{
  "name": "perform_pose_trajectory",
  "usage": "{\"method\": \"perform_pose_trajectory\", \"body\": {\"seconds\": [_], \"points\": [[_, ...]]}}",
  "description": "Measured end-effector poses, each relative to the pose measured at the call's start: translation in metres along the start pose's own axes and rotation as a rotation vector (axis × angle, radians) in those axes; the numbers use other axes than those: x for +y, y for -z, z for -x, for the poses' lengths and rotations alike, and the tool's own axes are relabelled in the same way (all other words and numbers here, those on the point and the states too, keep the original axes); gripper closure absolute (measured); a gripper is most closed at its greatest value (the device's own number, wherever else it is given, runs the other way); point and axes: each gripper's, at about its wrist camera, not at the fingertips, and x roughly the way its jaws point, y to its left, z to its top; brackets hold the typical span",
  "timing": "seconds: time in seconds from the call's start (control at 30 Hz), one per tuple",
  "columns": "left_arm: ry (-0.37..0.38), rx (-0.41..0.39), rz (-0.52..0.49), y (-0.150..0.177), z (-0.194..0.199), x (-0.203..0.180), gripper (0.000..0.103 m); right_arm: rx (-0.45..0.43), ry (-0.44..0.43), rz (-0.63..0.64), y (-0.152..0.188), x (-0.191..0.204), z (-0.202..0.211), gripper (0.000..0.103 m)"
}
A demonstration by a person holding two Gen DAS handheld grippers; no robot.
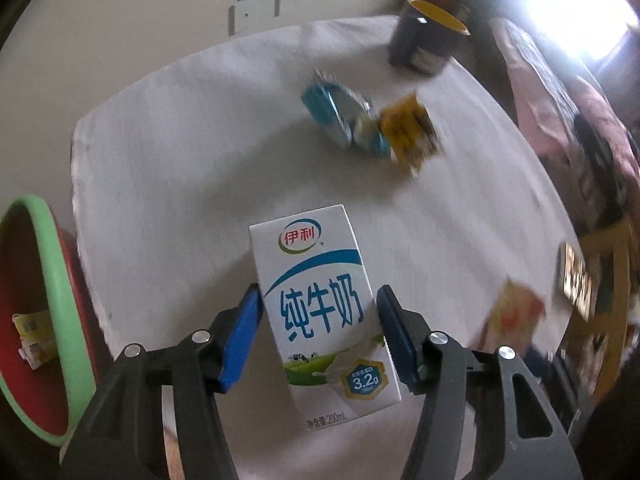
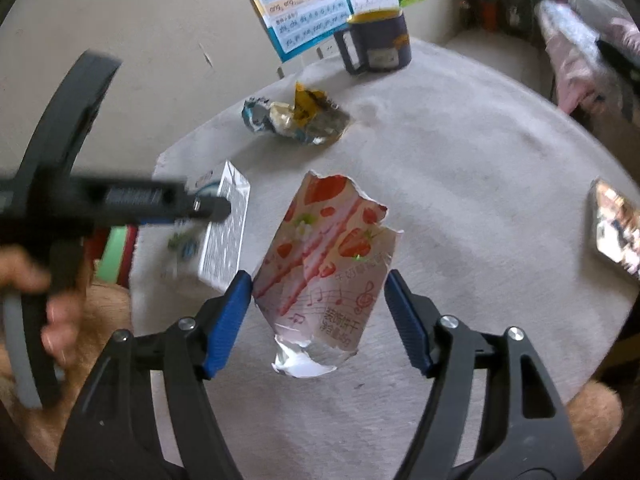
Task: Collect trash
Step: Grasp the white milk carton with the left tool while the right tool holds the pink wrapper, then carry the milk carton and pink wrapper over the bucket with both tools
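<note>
Collecting is mid-way: you have 2 pieces lined up at once on the white-covered table (image 2: 460, 184). Your left gripper (image 1: 318, 322) straddles the milk carton (image 1: 324, 312), which stands at the near left edge of the table; its left pad looks to touch the carton's side, while a thin gap shows at the right pad, so I judge it framed rather than clamped. Your right gripper (image 2: 318, 308) stands fairly wide around the torn strawberry wrapper (image 2: 328, 264), near the table's middle; neither pad presses it.

The next move, as I judge it, calls for closing each gripper fully, lifting, and carrying the load left to the red basin (image 1: 36, 312) with the green rim, beside the table.

Count: 1 carton, 1 strawberry wrapper, 1 crumpled heap of blue and yellow wrappers (image 2: 296, 120) farther back (how many pieces I cannot tell), 1 dark mug (image 2: 376, 42) at the far edge, 1 phone (image 2: 616, 228) at the right edge, 1 basin already holding some yellow packaging (image 1: 34, 336).
</note>
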Motion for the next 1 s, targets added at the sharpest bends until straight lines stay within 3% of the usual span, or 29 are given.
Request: {"method": "perform_pose_trajectory", "body": {"seconds": [0.17, 0.27, 0.43, 0.63, 0.73, 0.83, 0.87, 0.93, 0.97, 1.0], "points": [[-0.009, -0.035, 0.074, 0.016, 0.004, 0.007, 0.046, 0.012, -0.025, -0.032, 0.0, -0.004, 0.0, 0.027], [-0.019, -0.04, 0.097, 0.024, 0.004, 0.011, 0.036, 0.005, -0.052, -0.059, 0.001, -0.007, 0.003, 0.017], [-0.011, -0.04, 0.122, 0.037, 0.0, 0.02, 0.034, 0.019, -0.086, -0.154, 0.004, -0.019, 0.003, 0.017], [0.001, -0.043, 0.129, 0.043, 0.0, 0.02, 0.037, 0.035, -0.105, -0.302, -0.002, -0.04, -0.003, 0.017], [0.021, -0.067, 0.134, 0.048, 0.005, 0.022, 0.051, 0.046, -0.081, -0.309, -0.007, -0.04, -0.008, 0.019], [-0.008, -0.119, 0.139, 0.049, 0.016, 0.024, 0.051, 0.083, 0.002, -0.25, -0.007, -0.032, -0.014, 0.038], [-0.006, -0.135, 0.144, 0.05, 0.021, 0.027, 0.051, 0.08, -0.001, -0.232, -0.007, -0.029, -0.014, 0.05], [-0.004, -0.166, 0.149, 0.05, 0.032, 0.031, 0.051, 0.079, -0.003, -0.205, -0.009, -0.023, -0.012, 0.055], [-0.005, -0.182, 0.147, 0.05, 0.038, 0.032, 0.051, 0.074, 0.009, -0.184, -0.01, -0.02, -0.009, 0.063], [-0.003, -0.194, 0.145, 0.05, 0.043, 0.033, 0.051, 0.068, 0.016, -0.171, -0.011, -0.018, -0.006, 0.094]]}}
